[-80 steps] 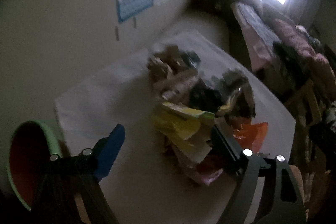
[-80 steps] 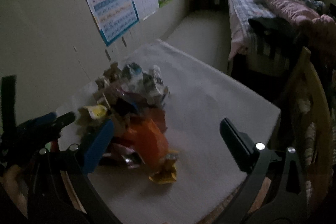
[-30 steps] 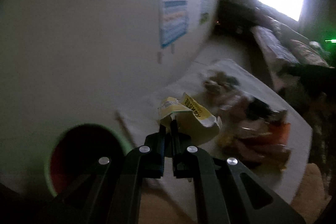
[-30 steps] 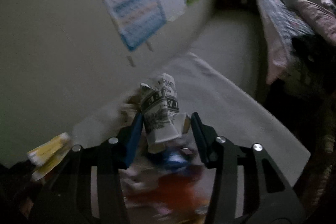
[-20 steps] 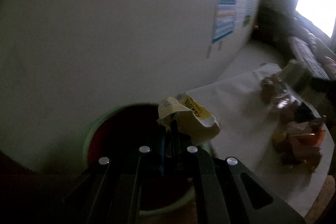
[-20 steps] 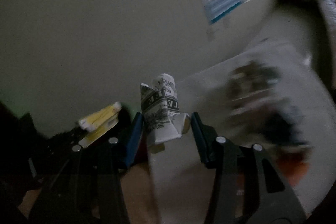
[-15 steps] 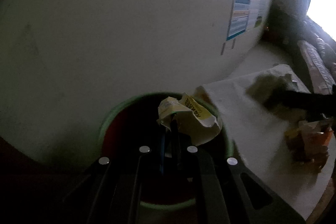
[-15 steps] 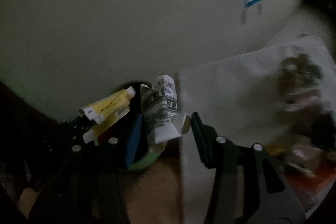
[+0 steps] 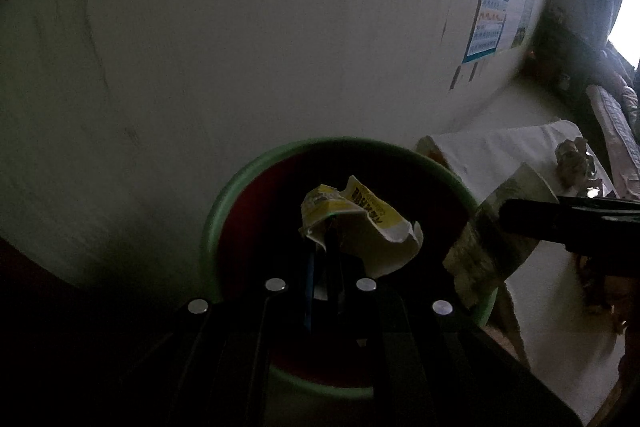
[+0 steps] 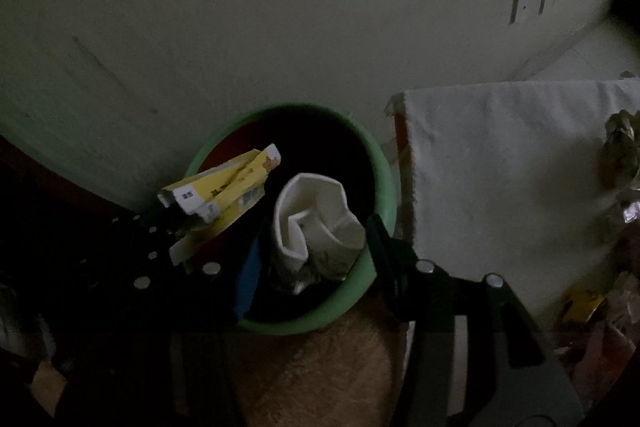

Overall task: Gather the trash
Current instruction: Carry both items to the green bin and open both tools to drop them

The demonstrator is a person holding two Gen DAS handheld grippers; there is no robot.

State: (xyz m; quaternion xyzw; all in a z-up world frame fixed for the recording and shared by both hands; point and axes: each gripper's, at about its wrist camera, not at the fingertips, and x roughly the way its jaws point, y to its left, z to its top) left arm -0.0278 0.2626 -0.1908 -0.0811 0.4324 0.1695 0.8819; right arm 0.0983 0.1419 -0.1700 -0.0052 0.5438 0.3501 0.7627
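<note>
Green-rimmed bin (image 9: 224,203), dark red inside, stands on the floor against the pale wall, just beside the cloth-covered worktop (image 10: 500,155). Both grippers hang over its mouth, pointing steeply down.

Left gripper (image 9: 325,247): jaws pinched right together on one edge of a crumpled yellow wrapper (image 9: 360,223). Wrapper sits above the bin opening, not yet let go. The right wrist view shows the same piece as flattened yellow packaging (image 10: 224,193) sticking out over the near rim.

Right gripper (image 10: 312,247): jaws about half apart, and they have just been opening a little. Crushed paper cup (image 10: 316,223) stands between them, white inside facing up, printed outside below. Whether the pads press on it at this instant I cannot tell; it looks loose between them, over the bin.

Handling, as a judgement:
- Wrapper: thin, very light, limp. An edge pinch is enough; it may cling to a pad on release.
- Cup: light, already collapsed, gives under pressure. Best taken across the folded wall, not the open lip; a wider opening should drop it cleanly.
- Neither piece is fragile or heavy; drift past the rim is the only likely miss.

More trash (image 10: 620,155) remains piled on the worktop, well apart from the bin, so collection is only partly done.
</note>
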